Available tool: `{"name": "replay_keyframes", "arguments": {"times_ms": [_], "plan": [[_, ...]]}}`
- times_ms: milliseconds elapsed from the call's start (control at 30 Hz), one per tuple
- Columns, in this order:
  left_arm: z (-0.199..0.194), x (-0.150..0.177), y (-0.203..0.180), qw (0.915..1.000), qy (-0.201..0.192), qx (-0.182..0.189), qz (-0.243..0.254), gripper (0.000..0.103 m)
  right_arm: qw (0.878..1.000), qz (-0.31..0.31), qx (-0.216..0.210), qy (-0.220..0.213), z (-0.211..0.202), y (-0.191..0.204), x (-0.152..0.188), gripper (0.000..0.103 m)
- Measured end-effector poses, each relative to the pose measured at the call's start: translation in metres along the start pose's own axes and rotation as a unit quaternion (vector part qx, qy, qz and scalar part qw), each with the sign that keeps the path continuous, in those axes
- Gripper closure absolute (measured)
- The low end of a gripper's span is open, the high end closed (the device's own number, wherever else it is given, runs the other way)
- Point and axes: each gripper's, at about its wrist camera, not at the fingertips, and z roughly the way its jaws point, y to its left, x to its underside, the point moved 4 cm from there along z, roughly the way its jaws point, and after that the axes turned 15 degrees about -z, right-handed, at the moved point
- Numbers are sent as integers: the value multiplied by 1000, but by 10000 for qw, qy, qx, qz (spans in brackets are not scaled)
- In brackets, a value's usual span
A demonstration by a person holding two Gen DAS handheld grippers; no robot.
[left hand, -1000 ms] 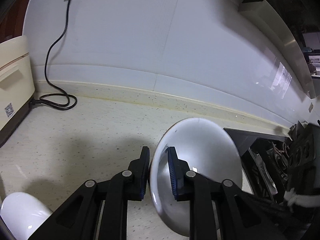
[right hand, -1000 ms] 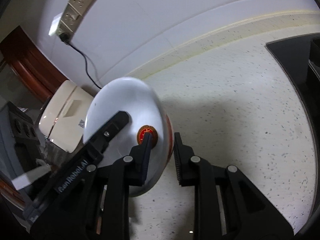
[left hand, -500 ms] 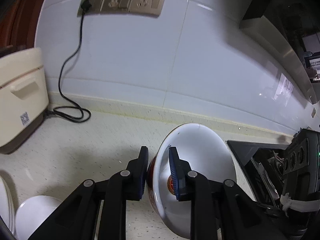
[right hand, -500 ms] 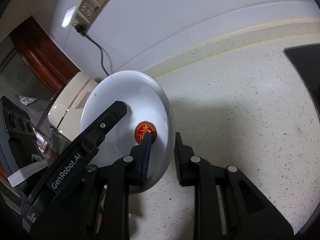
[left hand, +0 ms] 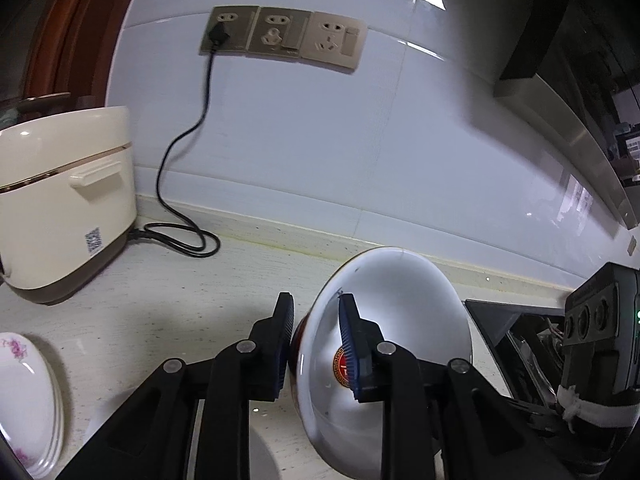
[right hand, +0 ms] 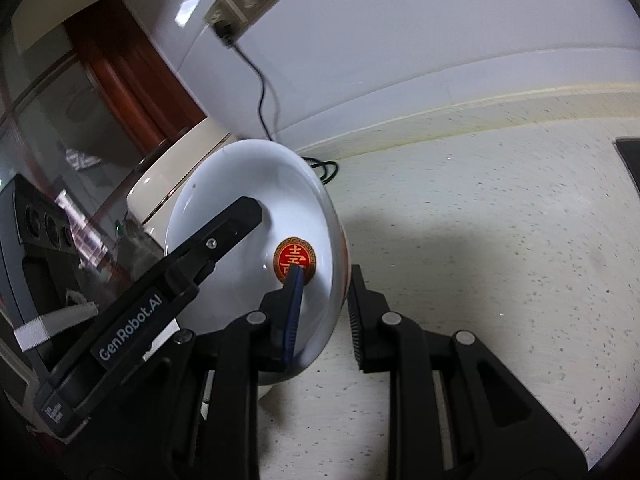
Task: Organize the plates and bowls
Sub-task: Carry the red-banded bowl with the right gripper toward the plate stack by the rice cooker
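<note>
White glazed porcelain, the red-medallion bowl (left hand: 400, 344) hangs tilted on edge above the speckled tabletop (left hand: 168, 304), both the left gripper (left hand: 314, 346) and right gripper (right hand: 324, 312) clamped on its rim with one finger inside. A stack of flowered white plates (left hand: 28, 408) sits at the tabletop's near-left edge, nearer the left gripper.

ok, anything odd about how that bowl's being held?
Yes. The bowl is tipped on its side above the counter, and both the left gripper and the right gripper straddle its wall at once. No chips or spills visible.
</note>
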Motion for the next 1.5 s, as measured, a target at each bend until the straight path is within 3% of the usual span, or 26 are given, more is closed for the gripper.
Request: {"name": "replay_keyframes", "arguments": {"times_ms": [433,667,1033,1300,1500], "plan": [[-37,-13,23,9995,-268,-174,6,76,9963,-704,-421,-268,3,38,-9,73],[-47,-13,43,9994,-218,-257,-26,76,9933,-999,-565,-111,14,52,-4,73],[-52,-7,66,9994,11,-357,-20,76,9892,-1292,-694,-12,27,66,-3,72],[-45,-1,82,9983,454,-319,-168,75,9869,-1467,-651,176,39,76,-1,72],[-48,1,83,9981,469,-383,-71,75,9845,-1614,-640,263,46,81,0,72]]}}
